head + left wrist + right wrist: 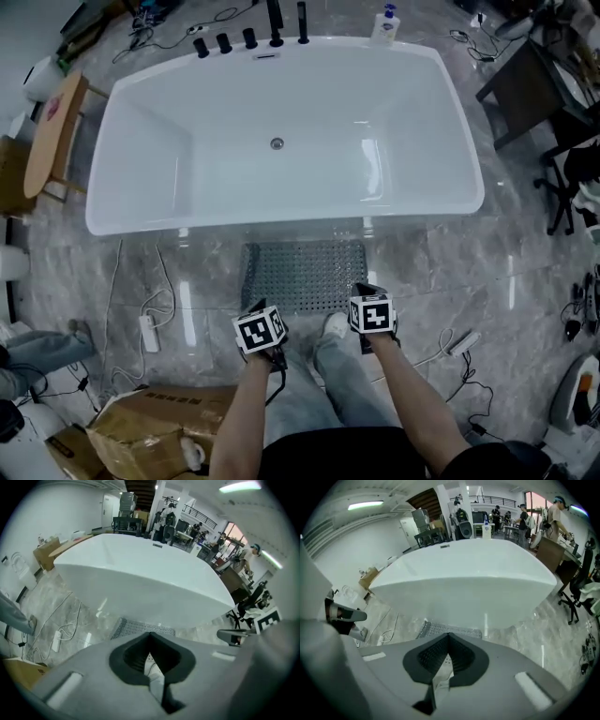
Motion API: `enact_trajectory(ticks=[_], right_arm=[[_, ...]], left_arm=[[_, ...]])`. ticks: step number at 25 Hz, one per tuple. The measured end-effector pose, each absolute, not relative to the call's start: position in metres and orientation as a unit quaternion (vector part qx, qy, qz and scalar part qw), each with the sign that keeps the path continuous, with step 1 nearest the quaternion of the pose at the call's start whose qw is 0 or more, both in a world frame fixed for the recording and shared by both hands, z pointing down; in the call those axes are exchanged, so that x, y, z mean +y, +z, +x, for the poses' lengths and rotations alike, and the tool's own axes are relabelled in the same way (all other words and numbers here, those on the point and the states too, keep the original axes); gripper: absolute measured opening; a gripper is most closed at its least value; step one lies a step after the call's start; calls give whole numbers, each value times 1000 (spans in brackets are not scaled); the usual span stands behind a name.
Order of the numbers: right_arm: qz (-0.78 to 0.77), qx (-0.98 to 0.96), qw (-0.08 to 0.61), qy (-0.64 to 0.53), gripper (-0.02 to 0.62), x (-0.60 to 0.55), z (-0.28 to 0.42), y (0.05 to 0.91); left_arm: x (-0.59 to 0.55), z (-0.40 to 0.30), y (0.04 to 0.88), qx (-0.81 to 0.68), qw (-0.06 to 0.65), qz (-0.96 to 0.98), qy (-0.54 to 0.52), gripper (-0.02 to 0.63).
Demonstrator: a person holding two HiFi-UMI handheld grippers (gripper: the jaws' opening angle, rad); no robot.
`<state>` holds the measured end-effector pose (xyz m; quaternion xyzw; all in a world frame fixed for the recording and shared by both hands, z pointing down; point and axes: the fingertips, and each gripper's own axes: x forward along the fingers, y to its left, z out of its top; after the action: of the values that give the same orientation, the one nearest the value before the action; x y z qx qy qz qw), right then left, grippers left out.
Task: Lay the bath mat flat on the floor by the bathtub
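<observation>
The grey perforated bath mat [303, 274] lies flat on the marble floor against the near side of the white bathtub [281, 214]. Both grippers hang above the mat's near edge, angled steeply down, with nothing in them. My left gripper [259, 328] is over the mat's near left corner, its jaws shut tip to tip [150, 634]. My right gripper [371, 312] is over the near right corner, also shut [449, 635]. The mat [140, 627] [449, 630] shows just beyond the jaw tips in both gripper views, below the tub's wall [140, 569] [464, 578].
The person's legs and a white shoe [336, 325] stand between the grippers. A cardboard box [141, 427] sits near left, with a power strip [148, 333] and cables beside it. A wooden stool [52, 131] is left of the tub, a black chair [562, 178] to its right.
</observation>
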<state>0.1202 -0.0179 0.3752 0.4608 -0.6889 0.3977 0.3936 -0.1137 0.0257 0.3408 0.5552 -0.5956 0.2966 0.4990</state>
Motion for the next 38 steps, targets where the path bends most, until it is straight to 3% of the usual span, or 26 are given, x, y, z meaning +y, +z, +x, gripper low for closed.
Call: enact_trajectory(ticks=[21,38], right_arm=[[502,-803,180,265,8,-129,107,114],[505,-860,12,66,8,-170,114,-141]], left_arm=[[-82,-46,112,-620,366,680,140,5],[-138,-22,-136,-627,157,763,-9,5]])
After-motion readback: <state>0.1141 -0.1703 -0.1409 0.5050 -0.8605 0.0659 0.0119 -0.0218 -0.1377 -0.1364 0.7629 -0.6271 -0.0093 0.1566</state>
